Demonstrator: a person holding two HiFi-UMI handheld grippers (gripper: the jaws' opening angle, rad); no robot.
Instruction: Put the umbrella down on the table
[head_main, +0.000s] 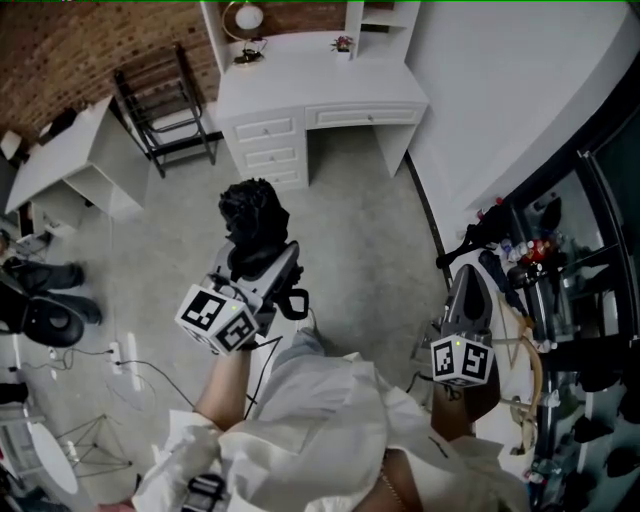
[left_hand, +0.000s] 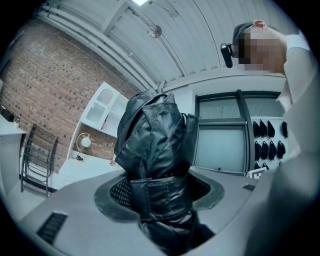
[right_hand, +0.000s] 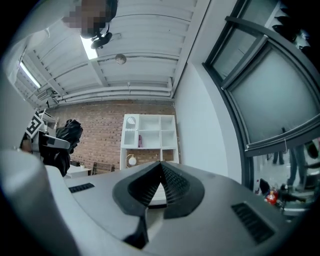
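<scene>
The left tongs (left_hand: 159, 195) are clamped on a folded black umbrella (left_hand: 150, 135), which is held in the air above the grey floor (head_main: 350, 220). Its shiny, crumpled cloth is bound by a strap that only the left gripper view shows. The right tongs (right_hand: 161, 181) are closed together and empty. Ahead, well apart from the umbrella, stands the white counter (head_main: 300, 85) with drawers, and a black chair (head_main: 165, 100) is beside it.

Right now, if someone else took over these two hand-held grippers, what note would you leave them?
Left hand-held gripper: shut on the folded black umbrella, held up in the air.
Right hand-held gripper: jaws together, empty.
Desk: white, some way ahead, not reached.
Done: umbrella is in the grip.
Left: carry it to the desk, probably the table meant, lay it down, let go.
</scene>
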